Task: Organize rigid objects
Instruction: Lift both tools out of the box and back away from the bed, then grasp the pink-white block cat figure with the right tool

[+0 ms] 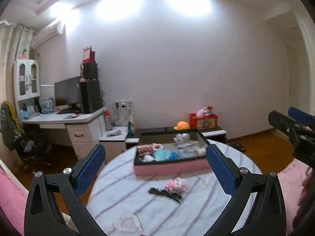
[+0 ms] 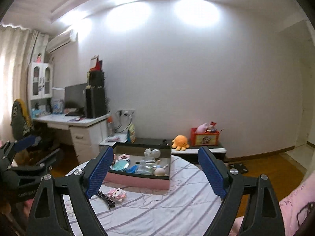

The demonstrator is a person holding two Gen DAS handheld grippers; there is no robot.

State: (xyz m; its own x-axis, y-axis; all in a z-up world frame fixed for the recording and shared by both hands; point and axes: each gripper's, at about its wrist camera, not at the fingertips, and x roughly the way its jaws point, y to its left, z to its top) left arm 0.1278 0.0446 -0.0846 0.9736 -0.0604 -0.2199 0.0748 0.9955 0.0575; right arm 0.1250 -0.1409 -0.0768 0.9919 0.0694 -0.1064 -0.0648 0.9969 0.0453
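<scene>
Left gripper [image 1: 155, 167]: jaws apart, empty. On the striped sheet [image 2: 167, 206]: black hair comb [image 1: 164, 192] touching a pink toy [image 1: 176, 183], just in front of the pink tray [image 1: 171, 168] of trinkets. Right gripper [image 2: 155, 175]: jaws wide, empty.

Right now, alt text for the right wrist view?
Open right gripper, nothing between its fingers, faces a pink box of small items on a striped round table; a black comb and pink toy lie loose in front.
</scene>
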